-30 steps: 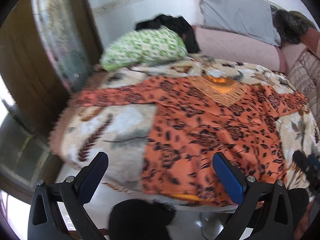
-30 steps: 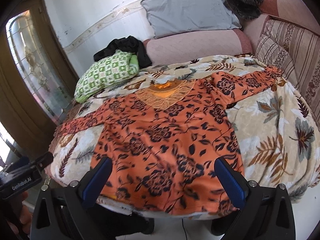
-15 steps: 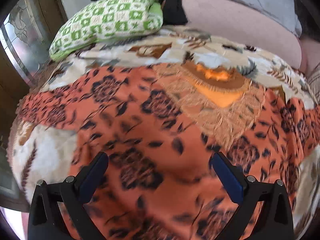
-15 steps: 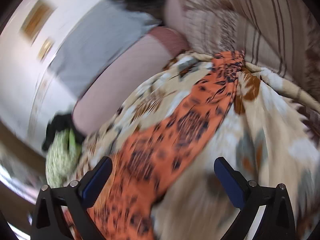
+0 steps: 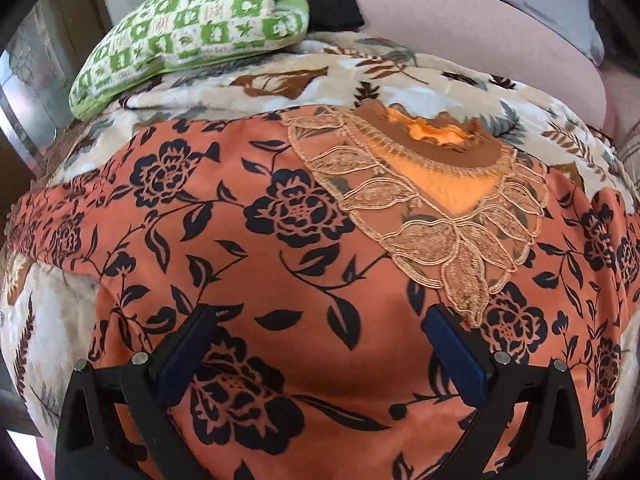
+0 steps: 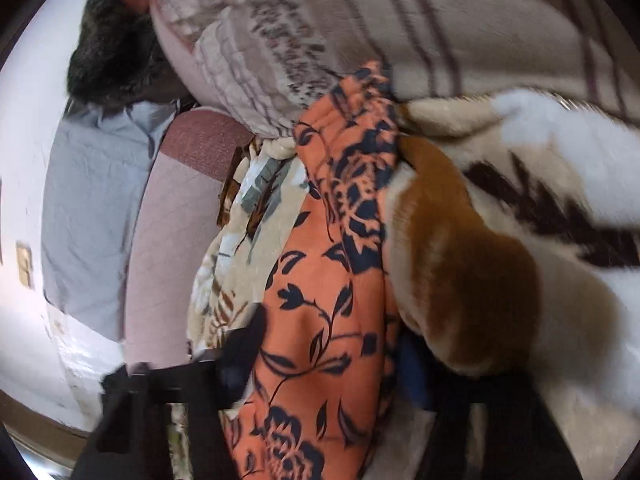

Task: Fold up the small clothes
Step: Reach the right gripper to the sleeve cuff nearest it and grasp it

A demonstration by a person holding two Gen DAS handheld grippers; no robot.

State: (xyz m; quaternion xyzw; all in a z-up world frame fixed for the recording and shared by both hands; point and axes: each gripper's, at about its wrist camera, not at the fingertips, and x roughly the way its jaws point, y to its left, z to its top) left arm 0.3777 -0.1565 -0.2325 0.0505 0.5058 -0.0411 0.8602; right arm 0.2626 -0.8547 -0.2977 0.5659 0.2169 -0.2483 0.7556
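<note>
Plush leaf-print blanket (image 5: 400,64) covers the bed under my rig. Nearest, my left gripper (image 5: 320,344) has its blue-padded fingers (image 5: 452,352) spread wide over the orange blouse (image 5: 280,248) — smooth cloth, dark floral print, scalloped lace yoke (image 5: 432,216) — lying flat on the blanket. My right gripper (image 6: 324,360) straddles the blouse's sleeve (image 6: 336,280); motion blur means I cannot tell whether it grips. Beyond: a green checked pillow (image 5: 192,24), then pink quilted cushions (image 5: 480,32).

Left wrist view is sharp and evenly daylit, with soft shadows. Right wrist view is smeared with motion blur. Both have heavy fisheye bending and dark corners.
</note>
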